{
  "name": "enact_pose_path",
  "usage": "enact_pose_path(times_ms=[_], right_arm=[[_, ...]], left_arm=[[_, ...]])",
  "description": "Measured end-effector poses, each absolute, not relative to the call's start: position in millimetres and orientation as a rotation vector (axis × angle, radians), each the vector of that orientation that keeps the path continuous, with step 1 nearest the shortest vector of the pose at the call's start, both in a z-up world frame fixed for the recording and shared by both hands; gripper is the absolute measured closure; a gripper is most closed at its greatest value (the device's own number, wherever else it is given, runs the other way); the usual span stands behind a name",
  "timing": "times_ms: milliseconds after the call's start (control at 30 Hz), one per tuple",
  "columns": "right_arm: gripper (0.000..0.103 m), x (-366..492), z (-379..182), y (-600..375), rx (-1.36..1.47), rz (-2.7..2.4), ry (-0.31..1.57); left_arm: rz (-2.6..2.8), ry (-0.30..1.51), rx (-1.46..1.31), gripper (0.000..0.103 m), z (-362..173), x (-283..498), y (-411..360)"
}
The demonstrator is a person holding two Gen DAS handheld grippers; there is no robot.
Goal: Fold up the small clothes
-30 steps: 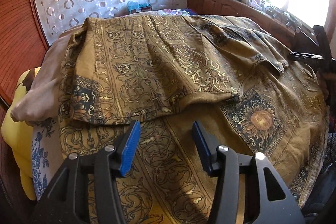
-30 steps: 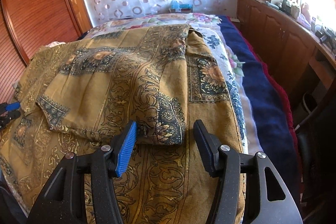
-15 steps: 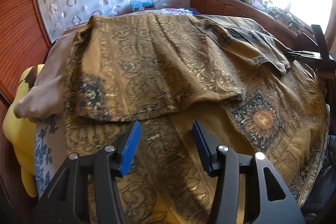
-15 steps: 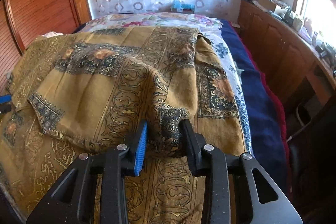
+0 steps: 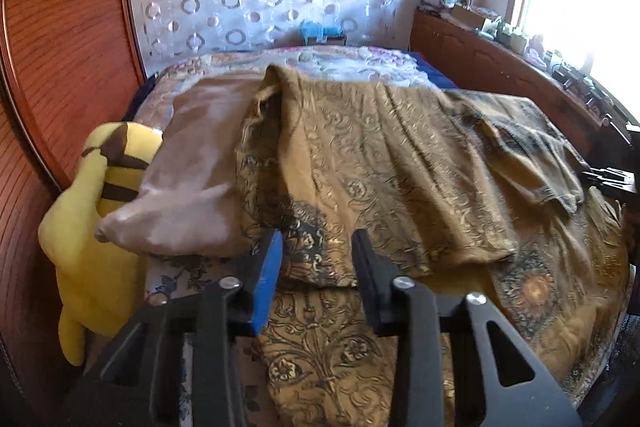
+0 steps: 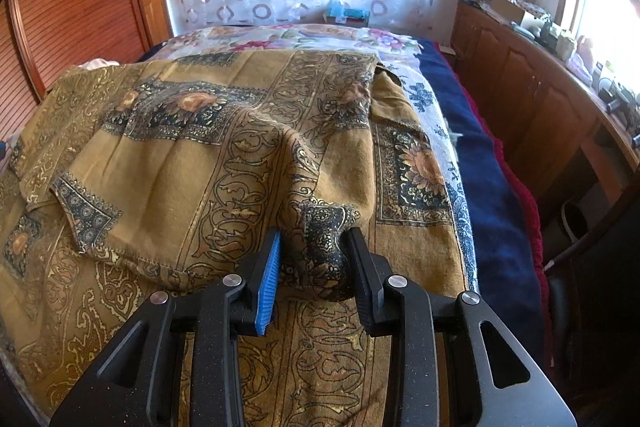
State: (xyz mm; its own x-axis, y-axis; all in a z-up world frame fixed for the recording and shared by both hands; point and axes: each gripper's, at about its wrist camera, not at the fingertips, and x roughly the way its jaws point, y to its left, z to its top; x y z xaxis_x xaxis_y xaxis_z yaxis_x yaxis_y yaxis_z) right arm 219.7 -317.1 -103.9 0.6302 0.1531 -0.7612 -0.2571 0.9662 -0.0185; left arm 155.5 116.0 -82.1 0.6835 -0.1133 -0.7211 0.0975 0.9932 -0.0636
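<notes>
An ochre garment [image 5: 400,167] with dark scrollwork and sunflower panels lies spread over the bed, its upper layer folded over. In the left wrist view, my left gripper [image 5: 316,255] is closing its jaws on the near left corner of that folded layer, and the cloth fills the gap between the pads. In the right wrist view, my right gripper [image 6: 314,251] is shut on the bunched dark-patterned near right corner of the same garment [image 6: 180,167].
A beige pillow [image 5: 192,179] and a yellow plush toy [image 5: 92,227] lie at the bed's left edge, against a wooden wardrobe [image 5: 60,47]. A navy blanket [image 6: 492,187] runs along the right side. A cluttered wooden cabinet [image 6: 540,87] stands under the window.
The left gripper has swung left to the folded layer's left corner and narrowed around it. The right gripper closed on the right corner half a second ago and still holds it.
</notes>
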Motion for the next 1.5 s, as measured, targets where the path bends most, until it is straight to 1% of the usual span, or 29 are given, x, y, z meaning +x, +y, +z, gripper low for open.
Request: enact_pose_path(times_ms=[67,233,400,433,500,600,833,867,900,933,1033,1267,1500], right_arm=[[0.072,219.7,-104.0,-317.3,-0.128,0.237,0.858],[0.071,219.3,-104.0,-317.2,-0.125,0.238,0.859],[0.071,218.8,-104.0,-316.4,-0.126,0.238,0.859],[0.071,218.8,-104.0,-316.5,-0.126,0.238,0.859],[0.071,219.0,-104.2,-317.1,-0.124,0.239,0.860],[0.071,218.3,-104.1,-316.1,-0.128,0.237,0.858],[0.072,218.1,-103.4,-317.2,-0.132,0.235,0.856],[0.073,218.9,-103.2,-317.9,-0.133,0.236,0.855],[0.092,219.2,-102.4,-318.5,-0.134,0.243,0.852],[0.101,218.8,-101.6,-318.2,-0.136,0.267,0.851],[0.101,214.1,-97.4,-314.6,-0.198,0.286,0.828],[0.102,194.8,-59.2,-337.6,-0.117,0.317,0.737],[0.102,159.8,-24.2,-358.7,-0.084,0.347,0.683]], left_arm=[[-0.117,0.832,-0.012,0.075,-90.9,159.7,115.3],[-0.098,0.870,-0.022,0.076,-104.6,169.1,117.8],[-0.110,0.875,-0.013,0.076,-106.1,172.9,118.5],[-0.111,0.873,-0.002,0.078,-104.8,172.3,115.7],[-0.116,0.861,0.029,0.092,-102.3,170.4,111.5],[-0.116,0.836,0.069,0.100,-96.5,166.1,105.6],[-0.134,0.748,0.055,0.102,-70.5,153.2,99.1],[-0.139,0.737,0.052,0.102,-66.9,151.6,98.3],[-0.141,0.727,0.049,0.102,-63.1,149.7,97.6],[-0.141,0.713,0.047,0.102,-59.2,147.6,97.3],[-0.149,0.674,0.040,0.102,-47.1,138.0,96.4],[-0.177,0.586,0.017,0.102,-19.9,105.9,95.1],[-0.222,0.586,-0.016,0.102,-23.3,65.0,94.4]])
